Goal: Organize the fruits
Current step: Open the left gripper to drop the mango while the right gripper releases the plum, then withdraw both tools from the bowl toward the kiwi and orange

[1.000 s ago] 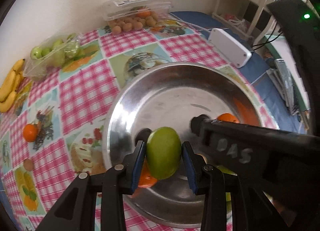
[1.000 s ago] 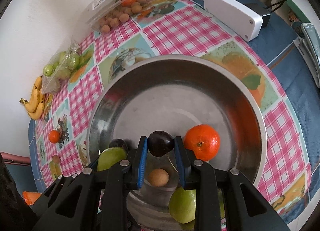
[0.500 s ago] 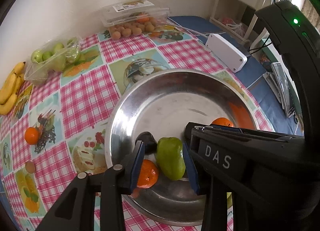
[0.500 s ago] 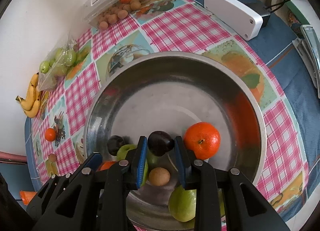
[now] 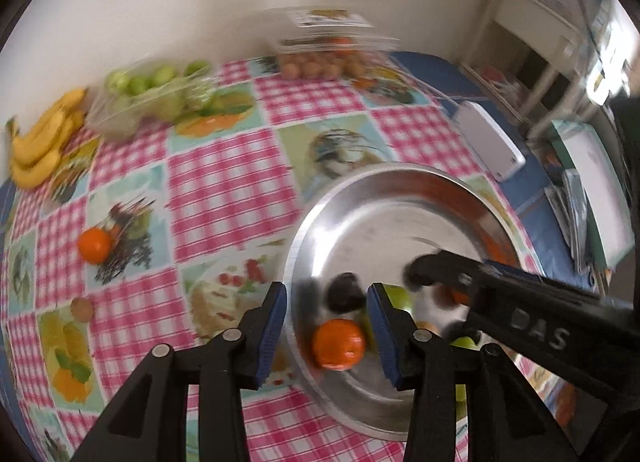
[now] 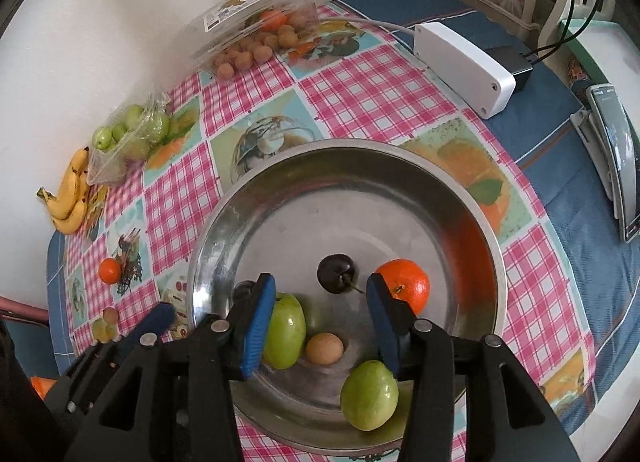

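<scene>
Both tongs hang over the near side of the steel bowl (image 6: 400,165) with their jaws spread wide and nothing between them: the right gripper (image 6: 320,316) sits steady above the fruit, while the left gripper (image 5: 326,326) shows in a smeared view, so it looks to be swinging out toward the checked tablecloth (image 6: 372,89). That bowl is plainly the collecting place, set mid-table within reach of both hands. Inside it lie an orange (image 6: 404,284) against the right wall, a round green fruit (image 6: 370,394) at the near rim, a longer green fruit (image 6: 285,336) beside the right tong's left finger, a dark plum (image 6: 336,273) near the middle, and a small brown fruit (image 6: 325,348) between the green ones. A second orange (image 5: 339,344) and another dark fruit show in the left view. Out on the cloth, well apart from the bowl, wait a loose small orange (image 5: 94,246) and a brown fruit (image 5: 82,309); I'd judge those are next, since the bananas (image 6: 72,197), bagged green fruit (image 6: 132,133) and the clear box (image 6: 256,25) stay parked by the wall
</scene>
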`<action>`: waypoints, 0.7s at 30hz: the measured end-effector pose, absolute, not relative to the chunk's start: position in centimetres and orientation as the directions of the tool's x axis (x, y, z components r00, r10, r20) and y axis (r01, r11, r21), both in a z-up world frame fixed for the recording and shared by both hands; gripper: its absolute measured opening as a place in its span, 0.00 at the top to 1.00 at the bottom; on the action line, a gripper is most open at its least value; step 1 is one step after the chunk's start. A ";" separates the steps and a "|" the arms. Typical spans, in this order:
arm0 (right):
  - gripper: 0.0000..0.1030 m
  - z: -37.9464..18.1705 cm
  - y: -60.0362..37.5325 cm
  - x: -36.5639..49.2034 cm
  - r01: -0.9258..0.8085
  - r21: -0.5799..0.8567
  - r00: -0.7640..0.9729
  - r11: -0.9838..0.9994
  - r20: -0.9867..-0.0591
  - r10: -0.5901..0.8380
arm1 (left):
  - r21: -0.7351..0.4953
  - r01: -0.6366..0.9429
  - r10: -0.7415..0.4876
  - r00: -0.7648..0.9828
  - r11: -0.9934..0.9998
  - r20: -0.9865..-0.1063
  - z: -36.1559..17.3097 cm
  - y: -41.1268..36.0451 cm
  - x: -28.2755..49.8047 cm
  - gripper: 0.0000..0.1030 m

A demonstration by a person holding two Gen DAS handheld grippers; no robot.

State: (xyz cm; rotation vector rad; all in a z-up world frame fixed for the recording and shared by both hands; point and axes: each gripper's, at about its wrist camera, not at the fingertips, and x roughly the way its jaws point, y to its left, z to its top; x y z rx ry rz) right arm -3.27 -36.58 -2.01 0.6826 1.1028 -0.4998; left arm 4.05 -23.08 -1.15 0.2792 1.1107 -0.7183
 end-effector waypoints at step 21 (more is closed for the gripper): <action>0.53 -2.2 -32.7 -1.5 0.600 0.178 0.334 0.780 -0.942 -0.042 | -0.158 0.399 -0.294 0.309 0.903 -0.904 -1.9 -15.2 9.6 0.53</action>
